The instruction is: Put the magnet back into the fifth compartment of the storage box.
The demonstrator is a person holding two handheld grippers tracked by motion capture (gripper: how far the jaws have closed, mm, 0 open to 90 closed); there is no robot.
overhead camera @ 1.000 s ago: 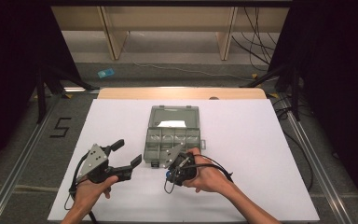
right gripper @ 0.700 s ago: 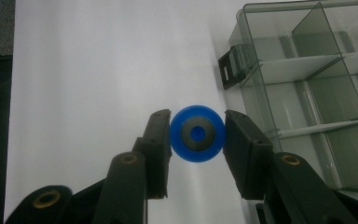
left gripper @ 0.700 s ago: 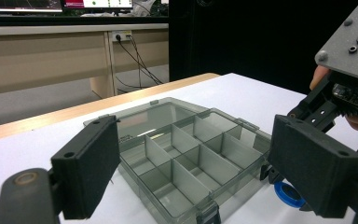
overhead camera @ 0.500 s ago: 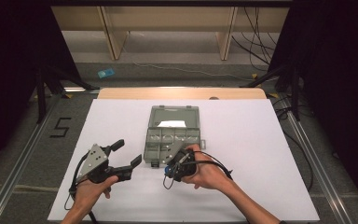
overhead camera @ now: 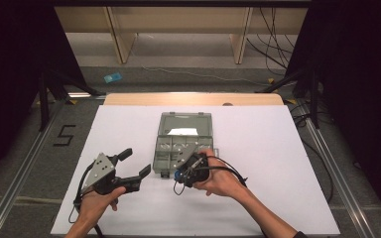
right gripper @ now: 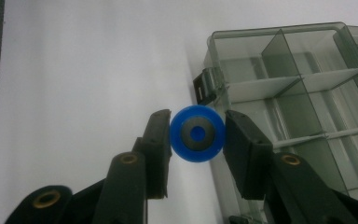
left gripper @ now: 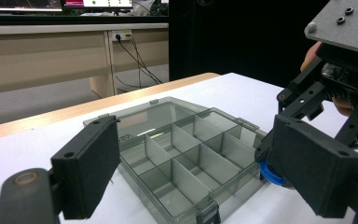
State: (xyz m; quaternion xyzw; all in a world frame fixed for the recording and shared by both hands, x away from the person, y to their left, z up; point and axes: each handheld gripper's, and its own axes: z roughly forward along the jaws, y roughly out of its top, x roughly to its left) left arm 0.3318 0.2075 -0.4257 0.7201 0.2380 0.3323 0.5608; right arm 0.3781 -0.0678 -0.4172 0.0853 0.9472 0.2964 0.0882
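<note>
In the high view the right claw (overhead camera: 181, 174) and the hand behind it cover the near right corner of the compartment box (overhead camera: 181, 141), and the blue wheel (overhead camera: 178, 174) beside that corner is too small there to make out. In the right gripper view the box runs off the right edge, and its label at the top right is cut off and unreadable. In the left gripper view the left claw (left gripper: 200, 163) hides the box's near corners and most of the wheel.

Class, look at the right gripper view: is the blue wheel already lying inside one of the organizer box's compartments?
No. The blue wheel sits clamped between the right tool jaws, beside the organizer box, over the white tabletop.
</note>
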